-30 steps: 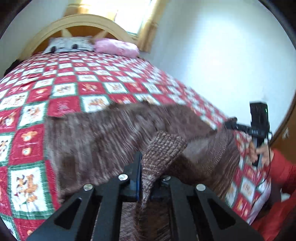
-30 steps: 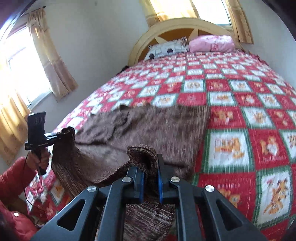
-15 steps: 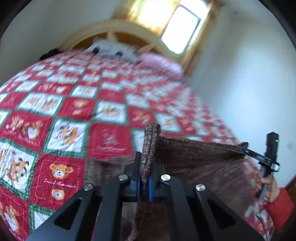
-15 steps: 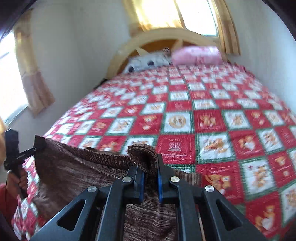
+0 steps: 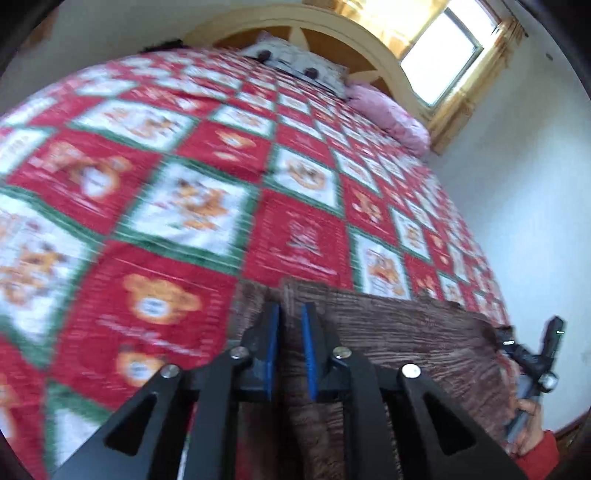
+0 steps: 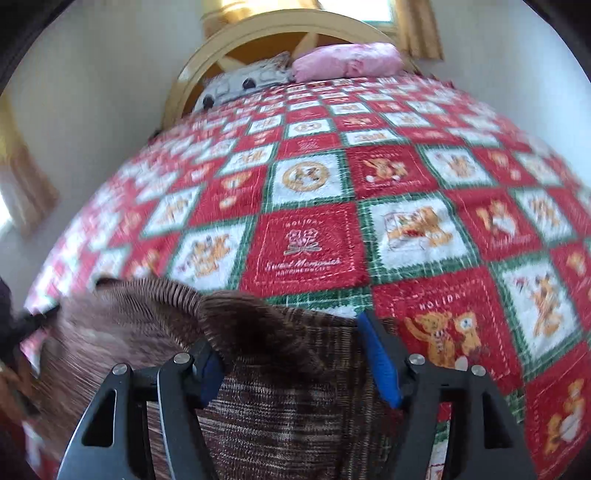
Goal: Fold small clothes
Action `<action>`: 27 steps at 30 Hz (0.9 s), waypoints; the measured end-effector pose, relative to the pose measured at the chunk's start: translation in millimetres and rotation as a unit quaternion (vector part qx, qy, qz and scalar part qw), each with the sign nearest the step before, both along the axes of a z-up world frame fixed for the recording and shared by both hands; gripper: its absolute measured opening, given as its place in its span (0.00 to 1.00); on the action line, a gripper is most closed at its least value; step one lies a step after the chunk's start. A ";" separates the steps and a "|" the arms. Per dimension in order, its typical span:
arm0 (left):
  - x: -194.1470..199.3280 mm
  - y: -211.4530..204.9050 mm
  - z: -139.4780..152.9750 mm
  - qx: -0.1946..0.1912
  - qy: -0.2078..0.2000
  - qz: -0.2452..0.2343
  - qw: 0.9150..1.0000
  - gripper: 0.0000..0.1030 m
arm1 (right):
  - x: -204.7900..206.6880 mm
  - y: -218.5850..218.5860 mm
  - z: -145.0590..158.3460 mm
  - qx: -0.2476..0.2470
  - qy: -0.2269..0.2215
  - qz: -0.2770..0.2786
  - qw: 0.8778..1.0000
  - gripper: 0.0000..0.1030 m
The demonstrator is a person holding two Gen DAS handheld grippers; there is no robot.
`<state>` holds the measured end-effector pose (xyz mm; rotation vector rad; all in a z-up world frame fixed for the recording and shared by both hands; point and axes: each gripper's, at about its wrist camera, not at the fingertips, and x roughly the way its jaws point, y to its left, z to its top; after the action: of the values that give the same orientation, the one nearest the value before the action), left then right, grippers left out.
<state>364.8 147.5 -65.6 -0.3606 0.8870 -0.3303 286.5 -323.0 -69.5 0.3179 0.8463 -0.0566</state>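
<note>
A brown knitted garment (image 5: 399, 339) lies folded over near the foot of the bed. In the left wrist view my left gripper (image 5: 290, 314) is shut on its folded edge, low over the quilt. In the right wrist view my right gripper (image 6: 291, 336) is open, its blue pads wide apart, with a fold of the garment (image 6: 266, 332) lying loose between the jaws. The right gripper also shows at the far right of the left wrist view (image 5: 532, 354), at the garment's other corner.
The bed is covered with a red, white and green patchwork quilt (image 6: 314, 243). A grey pillow (image 6: 243, 81) and a pink pillow (image 6: 347, 61) lie by the yellow headboard (image 6: 258, 33). White walls stand close on both sides. A window (image 5: 439, 55) is behind the headboard.
Both grippers carried the garment's edge forward over the rest of it and lowered it onto the bed. The right gripper has opened and let go of its corner; the left stays shut.
</note>
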 end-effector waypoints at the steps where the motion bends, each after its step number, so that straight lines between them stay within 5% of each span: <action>1: -6.3 5.4 9.0 0.009 -0.010 0.004 1.000 0.23 | -7.5 -8.1 7.4 0.012 -0.019 -0.021 1.000 0.65; 3: -18.4 14.7 20.4 0.030 -0.023 0.007 0.999 0.47 | -32.8 -20.5 29.0 0.009 -0.077 -0.075 0.994 0.65; 6: -49.1 22.4 34.2 0.057 -0.046 0.008 0.997 0.63 | -65.1 -13.9 54.9 -0.035 -0.100 -0.095 0.990 0.63; 9: -72.0 16.3 33.7 0.057 -0.050 -0.001 0.997 0.66 | -85.1 7.2 62.8 -0.059 -0.102 -0.061 0.991 0.49; 19: -125.4 -29.9 -5.3 0.106 -0.033 -0.005 0.994 0.66 | -123.8 83.7 7.5 -0.043 -0.008 0.034 0.998 0.49; 22: -141.2 -28.2 -4.1 0.114 -0.054 -0.001 0.992 0.73 | -146.4 95.6 13.1 -0.092 -0.030 0.045 0.994 0.49; 27: -150.1 -13.7 -13.5 0.056 -0.038 0.009 0.998 0.76 | -176.1 75.9 36.1 -0.068 -0.084 0.024 0.994 0.50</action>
<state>214.7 133.8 -79.1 -0.2514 0.8244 -0.2754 110.5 -247.2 -33.4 0.1723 0.6780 -0.0421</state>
